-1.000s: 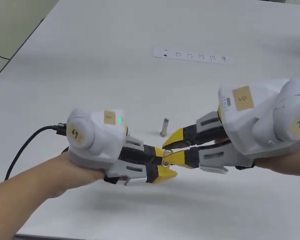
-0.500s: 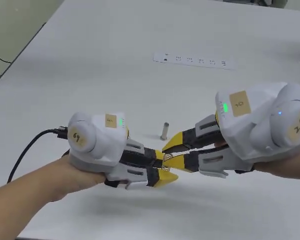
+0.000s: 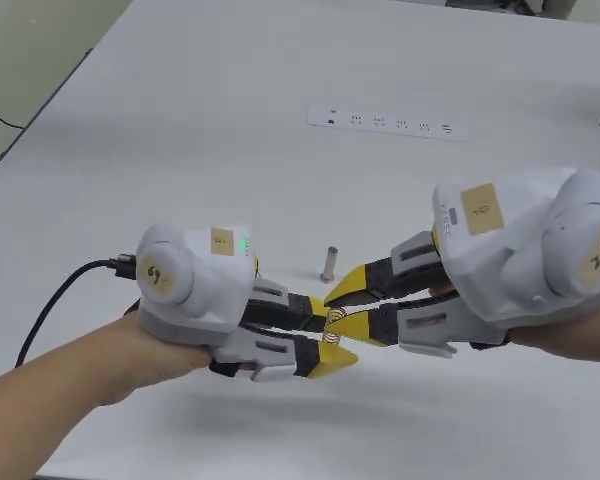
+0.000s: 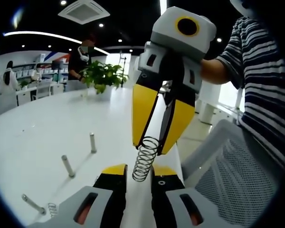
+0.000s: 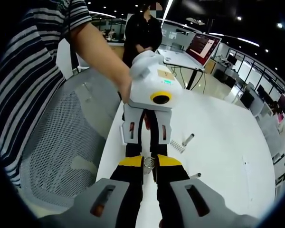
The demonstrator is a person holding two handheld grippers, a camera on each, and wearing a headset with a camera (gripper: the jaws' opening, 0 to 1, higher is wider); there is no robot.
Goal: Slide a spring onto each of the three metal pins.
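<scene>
While both claws meet over the near table (image 3: 230, 150), the spring (image 4: 145, 159) bridges them, a pin (image 3: 329, 262) upright just beyond | right gripper (image 5: 148, 162) pinches one end | left gripper (image 4: 139, 172) narrow round the other end, grip: cannot tell | likely a regrip, to line bore with pin

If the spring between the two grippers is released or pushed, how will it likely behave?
The spring looks thin-wired with open coils, so it probably bends and squashes easily. Round and seemingly light, it may roll on the smooth table.
</scene>
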